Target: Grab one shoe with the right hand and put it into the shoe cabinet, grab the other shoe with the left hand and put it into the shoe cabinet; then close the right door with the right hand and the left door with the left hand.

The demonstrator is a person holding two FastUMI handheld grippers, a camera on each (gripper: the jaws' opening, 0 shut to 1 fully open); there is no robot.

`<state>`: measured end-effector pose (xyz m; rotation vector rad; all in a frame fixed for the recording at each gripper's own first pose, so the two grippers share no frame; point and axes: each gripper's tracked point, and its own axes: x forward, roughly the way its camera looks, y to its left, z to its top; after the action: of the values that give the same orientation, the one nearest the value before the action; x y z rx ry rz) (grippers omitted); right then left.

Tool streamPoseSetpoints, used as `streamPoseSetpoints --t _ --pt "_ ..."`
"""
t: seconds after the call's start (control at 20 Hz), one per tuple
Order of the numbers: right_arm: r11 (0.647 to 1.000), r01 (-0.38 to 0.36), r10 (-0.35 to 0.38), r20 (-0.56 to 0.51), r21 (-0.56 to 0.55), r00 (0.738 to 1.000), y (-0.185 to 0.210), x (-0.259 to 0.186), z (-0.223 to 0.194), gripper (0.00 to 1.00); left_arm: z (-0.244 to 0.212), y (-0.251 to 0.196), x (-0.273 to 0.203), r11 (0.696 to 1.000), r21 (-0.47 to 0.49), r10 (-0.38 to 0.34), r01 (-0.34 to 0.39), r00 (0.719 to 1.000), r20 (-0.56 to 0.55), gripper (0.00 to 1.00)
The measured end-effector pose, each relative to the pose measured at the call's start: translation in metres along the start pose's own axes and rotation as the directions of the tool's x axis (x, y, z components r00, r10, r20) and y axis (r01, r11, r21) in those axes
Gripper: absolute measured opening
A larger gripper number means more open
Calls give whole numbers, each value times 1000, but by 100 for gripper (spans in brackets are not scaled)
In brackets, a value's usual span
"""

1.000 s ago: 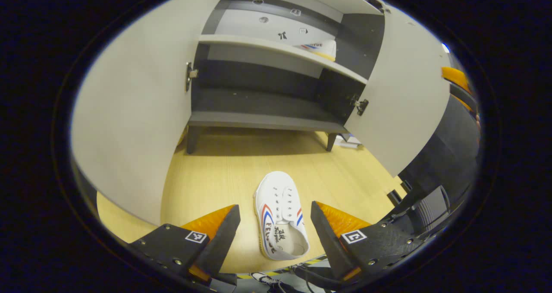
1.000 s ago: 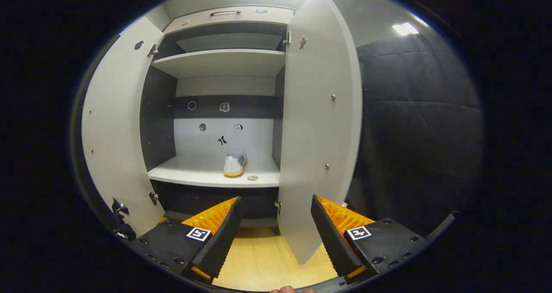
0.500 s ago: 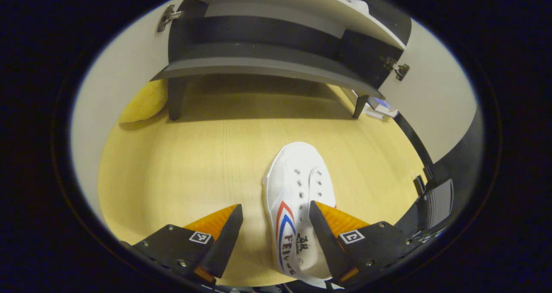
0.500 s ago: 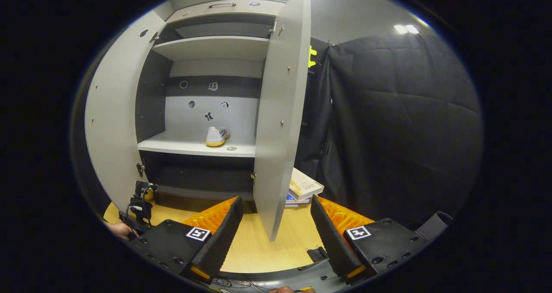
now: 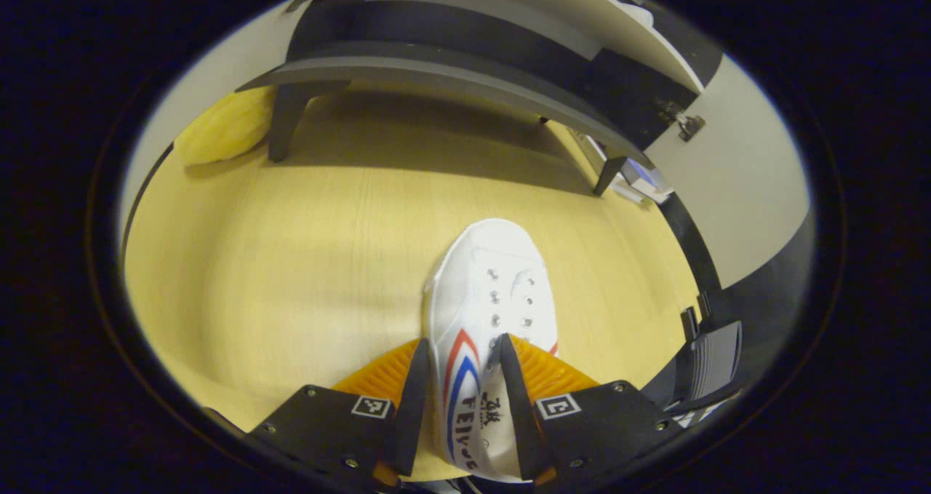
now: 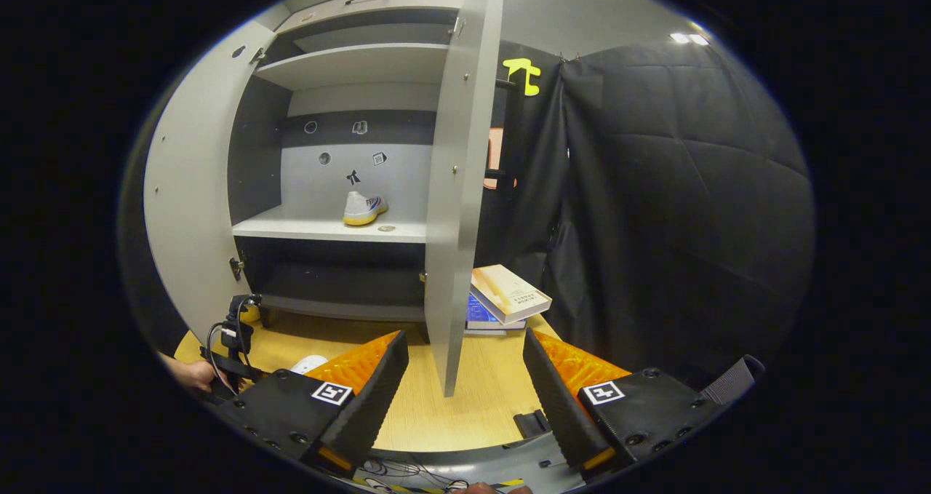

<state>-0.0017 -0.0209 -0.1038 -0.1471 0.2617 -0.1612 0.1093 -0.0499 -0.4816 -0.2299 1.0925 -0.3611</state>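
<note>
A white shoe (image 5: 491,290) with red and blue stripes lies on the wooden floor (image 5: 291,261), toe toward the shoe cabinet (image 5: 436,79). My left gripper (image 5: 462,403) is shut on its left side wall near the heel opening. In the right gripper view, the second white shoe (image 6: 364,209) rests on the cabinet's middle shelf (image 6: 305,228). My right gripper (image 6: 462,385) hangs open and empty in front of the right door (image 6: 451,188), which stands open edge-on. The left door (image 6: 189,188) is open too. The left gripper (image 6: 233,334) and the hand (image 6: 193,374) holding it show low at the left.
Stacked books (image 6: 509,294) lie on the floor beside the cabinet's right side. Cabinet legs (image 5: 284,123) stand on the floor ahead of the held shoe. The open right door (image 5: 734,181) is off to the right. Black cloth (image 6: 676,203) covers the wall.
My left gripper came down over the floor shoe and closed on its side. My right gripper backed away from the cabinet and swung right, staying open.
</note>
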Motion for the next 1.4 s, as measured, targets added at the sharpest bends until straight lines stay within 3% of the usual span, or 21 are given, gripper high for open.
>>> streamPoseSetpoints --t 0.05,0.1,0.15,0.2,0.25,0.35,0.45,0.5,0.75,1.05,1.2,1.3,1.4 --pt "1000 1 -1 -3 6 1000 -3 2 -2 99 0 4 4 1000 -5 14 -14 1000 -3 58" --pt "1000 3 -3 -7 13 1000 -8 3 -4 99 -1 1 5 1000 -3 28 -28 1000 -12 47" --pt "1000 6 -6 -15 21 1000 -12 3 -7 99 1 4 -1 999 13 49 -49 999 -11 48" --pt "999 10 -9 -21 30 1000 -16 5 -9 97 0 4 4 997 35 70 -70 997 -18 40" --pt "999 15 -14 -24 39 1000 -20 6 -11 97 3 3 -1 996 36 85 -84 996 -10 40" --pt "998 27 -25 -27 52 999 -29 7 -14 97 5 5 -2 995 4 104 -104 995 -1 22" --pt "997 38 -37 -22 65 999 -38 8 -13 97 11 6 -8 991 -44 126 -125 991 37 20" --pt "997 44 -43 -17 70 999 -42 8 -12 99 8 3 -3 989 -69 133 -131 991 29 5" --pt "995 55 -55 2 85 998 -59 12 -7 99 18 3 -8 985 -23 170 -169 984 53 4" --pt "992 68 -70 15 107 997 -83 21 -1 99 22 6 -11 986 -133 119 -103 986 119 4" --pt "990 94 -96 8 103 995 -101 26 -5 99 22 5 -8 992 -65 114 -104 980 165 4" --pt "987 114 -116 6 116 993 -115 28 -5 99 19 6 -4 989 -3 145 -147 970 195 4" --pt "981 123 -124 -7 153 992 -127 30 -4 97 25 1 -7 990 -2 140 -144 960 243 4"
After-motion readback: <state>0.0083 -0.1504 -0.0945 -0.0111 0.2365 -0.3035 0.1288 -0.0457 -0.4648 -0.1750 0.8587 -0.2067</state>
